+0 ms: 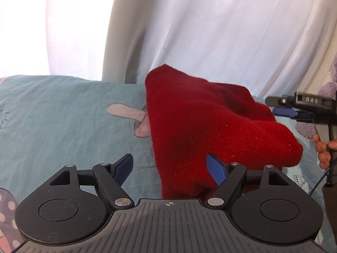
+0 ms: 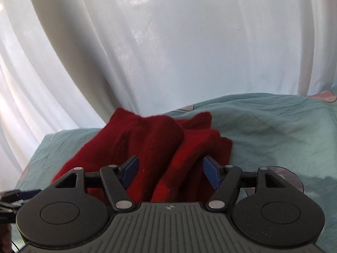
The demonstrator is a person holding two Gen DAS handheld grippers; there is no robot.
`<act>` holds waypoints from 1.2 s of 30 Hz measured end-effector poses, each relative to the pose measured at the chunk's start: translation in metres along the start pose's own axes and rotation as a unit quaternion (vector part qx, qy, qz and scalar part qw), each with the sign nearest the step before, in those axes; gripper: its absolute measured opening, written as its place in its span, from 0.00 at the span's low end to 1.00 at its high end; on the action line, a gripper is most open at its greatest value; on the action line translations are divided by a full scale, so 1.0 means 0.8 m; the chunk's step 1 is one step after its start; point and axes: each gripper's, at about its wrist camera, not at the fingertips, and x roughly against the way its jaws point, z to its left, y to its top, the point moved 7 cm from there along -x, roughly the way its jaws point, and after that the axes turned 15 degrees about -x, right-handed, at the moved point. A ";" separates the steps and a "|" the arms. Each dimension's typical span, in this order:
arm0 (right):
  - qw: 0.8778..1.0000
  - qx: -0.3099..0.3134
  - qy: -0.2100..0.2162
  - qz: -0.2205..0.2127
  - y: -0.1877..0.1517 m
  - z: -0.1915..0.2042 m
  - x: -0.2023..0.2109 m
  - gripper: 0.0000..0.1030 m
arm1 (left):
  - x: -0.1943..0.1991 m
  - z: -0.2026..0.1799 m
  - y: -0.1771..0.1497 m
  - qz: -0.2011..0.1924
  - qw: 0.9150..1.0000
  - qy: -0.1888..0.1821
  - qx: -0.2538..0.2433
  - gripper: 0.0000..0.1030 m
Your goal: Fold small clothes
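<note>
on the teal bedsheet (image 1: 63, 109) in front of the white curtain (image 1: 210, 31), the red garment (image 1: 210, 126) lies in a bunched, lumpy heap, so the fold looks at most partly made, with flattening and squaring judged still to do. the left gripper (image 1: 170, 168) hovers at its near edge, jaws apart and empty. the right gripper (image 2: 170, 172) hangs over the cloth's near folds, jaws spread, pads not pressing.

Teal bedsheet (image 1: 63, 109), creased, spreads beneath and ahead of both claws; pink cartoon print (image 1: 126, 111) on it ahead-left of left claw. White curtain (image 2: 168, 52) hangs in folds beyond. Purple plush (image 1: 328, 88) far right.
</note>
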 end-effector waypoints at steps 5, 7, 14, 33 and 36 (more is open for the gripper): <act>0.999 -0.033 0.025 0.032 0.008 0.014 -0.002 0.62 | -0.005 -0.022 -0.007 0.003 1.000 -0.014 -0.011 0.80; 0.997 -0.046 0.002 0.062 -0.005 0.003 -0.026 0.63 | -0.009 -0.028 -0.008 0.006 1.000 -0.020 -0.019 0.80; 0.986 -0.066 0.064 0.137 -0.036 0.042 -0.075 0.66 | -0.021 -0.045 -0.017 0.026 0.998 -0.023 -0.044 0.82; 0.991 0.090 -0.093 -0.034 -0.051 -0.010 0.006 0.27 | -0.042 -0.020 0.024 0.030 0.999 -0.039 0.004 0.84; 0.986 0.088 -0.118 -0.072 -0.036 0.002 0.048 0.32 | -0.042 -0.023 0.022 0.023 0.999 -0.036 -0.008 0.84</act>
